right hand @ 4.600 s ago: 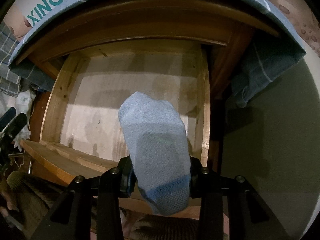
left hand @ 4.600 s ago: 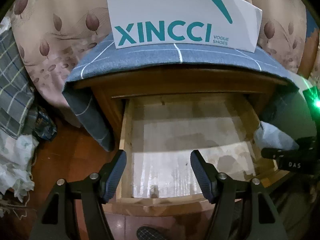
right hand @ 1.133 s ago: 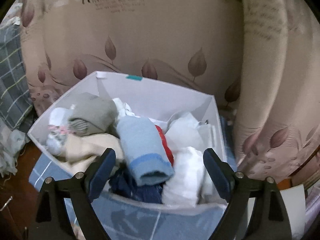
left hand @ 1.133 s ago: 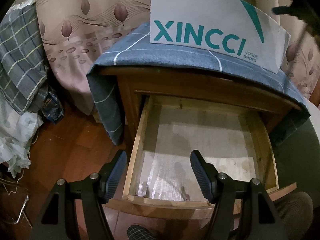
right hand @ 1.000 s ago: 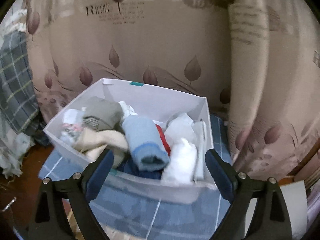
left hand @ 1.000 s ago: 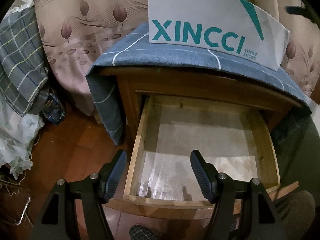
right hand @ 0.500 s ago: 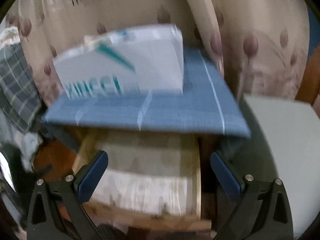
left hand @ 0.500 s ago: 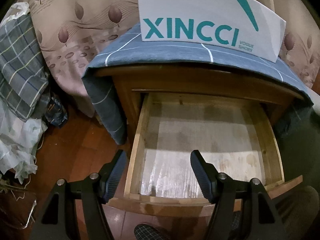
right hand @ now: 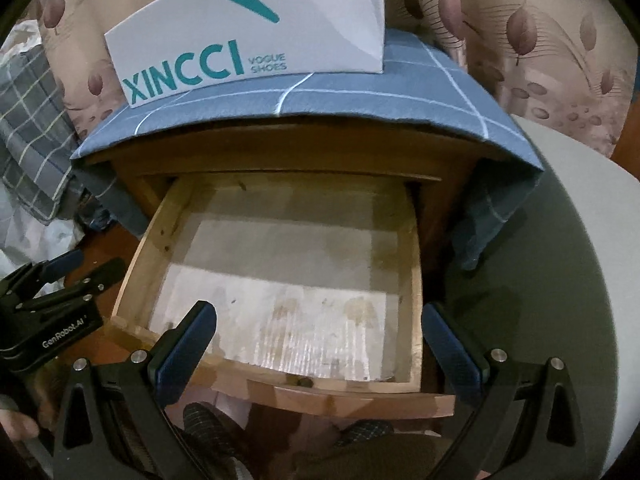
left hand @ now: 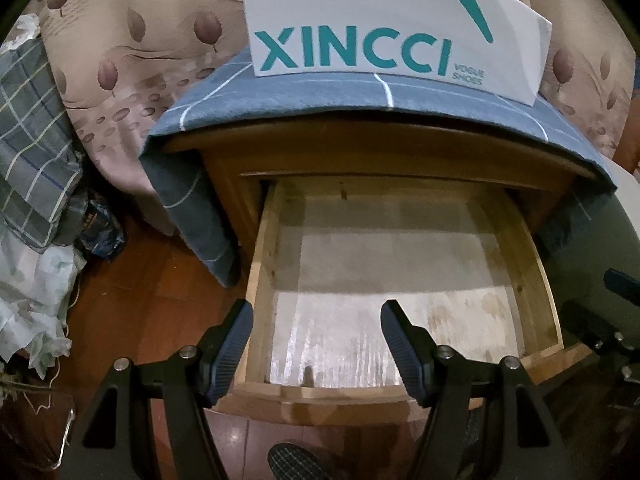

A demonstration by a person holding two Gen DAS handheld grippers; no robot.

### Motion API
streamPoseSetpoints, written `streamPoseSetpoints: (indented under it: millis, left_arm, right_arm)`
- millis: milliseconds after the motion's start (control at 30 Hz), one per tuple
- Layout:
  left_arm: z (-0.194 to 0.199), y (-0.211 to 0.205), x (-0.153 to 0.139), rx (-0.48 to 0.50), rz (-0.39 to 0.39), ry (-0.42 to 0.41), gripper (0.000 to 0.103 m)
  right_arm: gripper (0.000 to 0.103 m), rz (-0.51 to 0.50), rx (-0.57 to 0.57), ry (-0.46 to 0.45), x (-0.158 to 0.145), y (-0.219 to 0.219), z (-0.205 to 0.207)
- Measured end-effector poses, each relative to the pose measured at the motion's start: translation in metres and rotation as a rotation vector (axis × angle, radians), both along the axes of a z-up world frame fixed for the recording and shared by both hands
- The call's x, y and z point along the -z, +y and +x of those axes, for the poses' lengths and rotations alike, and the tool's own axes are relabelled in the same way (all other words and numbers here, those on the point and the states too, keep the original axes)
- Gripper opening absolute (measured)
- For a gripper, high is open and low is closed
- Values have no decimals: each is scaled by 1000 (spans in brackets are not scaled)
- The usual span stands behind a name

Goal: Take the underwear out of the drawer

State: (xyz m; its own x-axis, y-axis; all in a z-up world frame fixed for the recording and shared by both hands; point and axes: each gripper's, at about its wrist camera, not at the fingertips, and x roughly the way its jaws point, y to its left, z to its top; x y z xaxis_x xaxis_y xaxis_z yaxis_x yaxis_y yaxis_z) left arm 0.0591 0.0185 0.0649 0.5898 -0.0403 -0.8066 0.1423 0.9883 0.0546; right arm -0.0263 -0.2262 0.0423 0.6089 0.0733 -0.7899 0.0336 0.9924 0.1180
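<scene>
Pulled-out light wooden drawer (left hand: 404,276) of the brown nightstand (left hand: 360,152) — only its bare pale bottom shows, no underwear visible. Left gripper (left hand: 316,344) hangs over the drawer's front-left corner, jaws apart, nothing between. Right gripper (right hand: 318,350) over the front edge — jaws wide apart, nothing held. White XINCCI shoe box (right hand: 248,36) sits on blue checked cloth (right hand: 360,88) up top.

White XINCCI box (left hand: 396,24) atop blue checked cloth (left hand: 320,92); leaf-print curtain (left hand: 132,52) behind; plaid fabric (left hand: 28,140) at left.
</scene>
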Motion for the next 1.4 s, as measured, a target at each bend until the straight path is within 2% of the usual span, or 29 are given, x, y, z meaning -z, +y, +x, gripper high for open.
streamPoseSetpoints:
  millis: [433, 1400]
  left_arm:
    - [-9, -9, 4, 32, -25, 27, 68]
    - [-7, -10, 5, 38, -34, 28, 68]
  right_arm:
    - [102, 24, 17, 35, 11, -4, 3]
    - [101, -30, -2, 61, 16, 5, 6]
